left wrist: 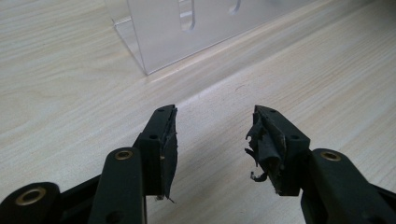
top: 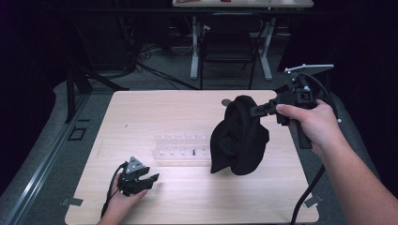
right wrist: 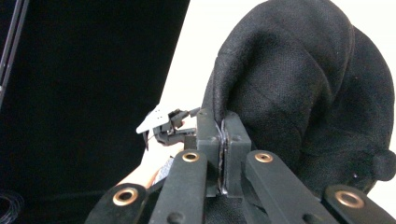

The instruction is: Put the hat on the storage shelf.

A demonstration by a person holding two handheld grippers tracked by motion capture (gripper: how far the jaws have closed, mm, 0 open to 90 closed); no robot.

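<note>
Cloth: black fabric item (top: 239, 136) hangs over the right half of the desk (top: 141, 108), pinched at its upper edge.
Long axis: roughly vertical, top at the grip, bulk sagging toward the desk.
Right tool (top: 257, 110): clenched on the fabric edge.
Left tool (top: 149, 180): released, nothing between its jaws, low near the clear rack (top: 180, 149).
Doing it well: lift until the hem clears the rack, keeping the pinch firm.

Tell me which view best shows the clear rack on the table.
The high view: the clear rack lies whole beside the hanging black cap. The left gripper view catches just one corner; the right gripper view has the cap instead.
</note>
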